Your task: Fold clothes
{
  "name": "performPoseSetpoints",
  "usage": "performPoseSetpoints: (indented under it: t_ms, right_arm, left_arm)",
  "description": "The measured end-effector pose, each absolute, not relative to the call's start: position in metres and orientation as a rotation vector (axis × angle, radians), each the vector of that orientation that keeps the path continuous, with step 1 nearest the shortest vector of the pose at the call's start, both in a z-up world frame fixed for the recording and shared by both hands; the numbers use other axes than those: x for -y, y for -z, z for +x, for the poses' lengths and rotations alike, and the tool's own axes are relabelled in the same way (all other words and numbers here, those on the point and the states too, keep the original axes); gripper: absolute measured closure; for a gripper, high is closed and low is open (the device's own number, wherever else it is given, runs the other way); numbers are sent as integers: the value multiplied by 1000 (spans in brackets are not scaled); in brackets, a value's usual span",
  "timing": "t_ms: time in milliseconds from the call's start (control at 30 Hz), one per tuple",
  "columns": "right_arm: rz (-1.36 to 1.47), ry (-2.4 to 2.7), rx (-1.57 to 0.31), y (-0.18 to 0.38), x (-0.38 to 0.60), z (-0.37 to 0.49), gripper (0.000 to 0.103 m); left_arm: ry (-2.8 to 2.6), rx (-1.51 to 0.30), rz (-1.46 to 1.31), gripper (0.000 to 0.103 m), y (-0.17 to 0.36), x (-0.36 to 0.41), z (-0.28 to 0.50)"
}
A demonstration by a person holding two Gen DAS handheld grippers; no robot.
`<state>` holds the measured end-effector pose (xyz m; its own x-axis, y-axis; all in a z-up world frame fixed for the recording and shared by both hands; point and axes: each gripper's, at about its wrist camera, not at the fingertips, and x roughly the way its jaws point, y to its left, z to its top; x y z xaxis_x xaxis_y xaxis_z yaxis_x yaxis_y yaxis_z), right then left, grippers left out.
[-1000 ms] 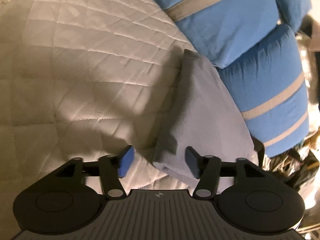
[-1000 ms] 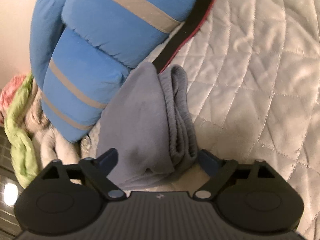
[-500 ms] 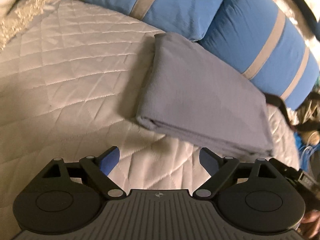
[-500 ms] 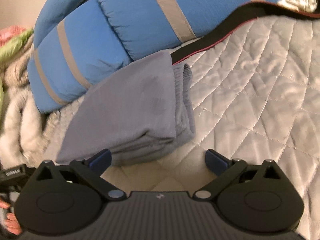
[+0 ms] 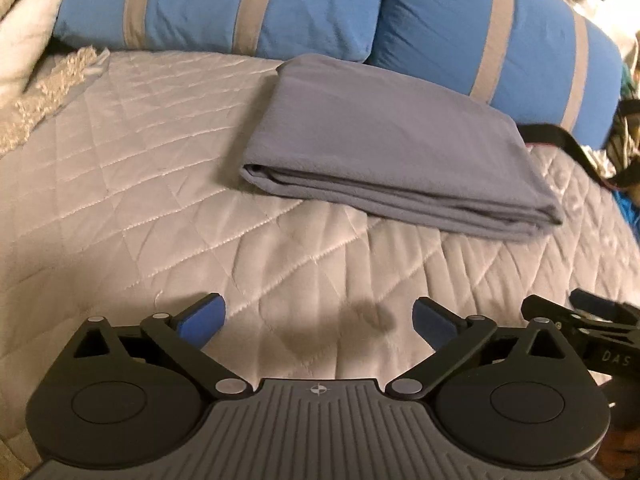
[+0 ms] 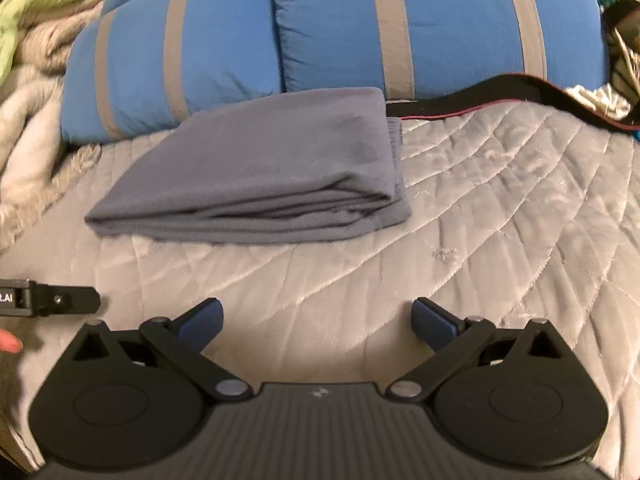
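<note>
Garment: the grey folded garment (image 5: 384,136) lies flat on the quilt (image 5: 140,184) at your twelve o'clock.
Claws: your left gripper (image 5: 318,320) and right gripper (image 6: 316,320) gape wide, empty.
Risk: snagging its stacked edge would spill the layers.

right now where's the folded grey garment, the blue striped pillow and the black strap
folded grey garment (image 6: 260,160): right wrist view, on its flat top layer
blue striped pillow (image 6: 452,24): right wrist view, on the blue cloth between two grey stripes
black strap (image 6: 500,90): right wrist view, on its middle stretch before the pillow
</note>
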<state>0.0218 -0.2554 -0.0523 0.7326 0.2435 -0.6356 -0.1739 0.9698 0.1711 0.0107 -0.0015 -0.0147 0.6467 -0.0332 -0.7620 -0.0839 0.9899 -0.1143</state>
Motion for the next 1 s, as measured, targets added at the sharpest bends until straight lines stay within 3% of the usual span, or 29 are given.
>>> performPoseSetpoints:
  t_ms: [500, 1000]
  right_arm:
    - [-47, -183, -710, 56, 231, -13, 0]
    - [-60, -127, -737, 53, 224, -27, 0]
  left_arm:
    - [-84, -799, -18, 1, 24, 25, -23]
    - [-88, -857, 15, 1, 23, 30, -29]
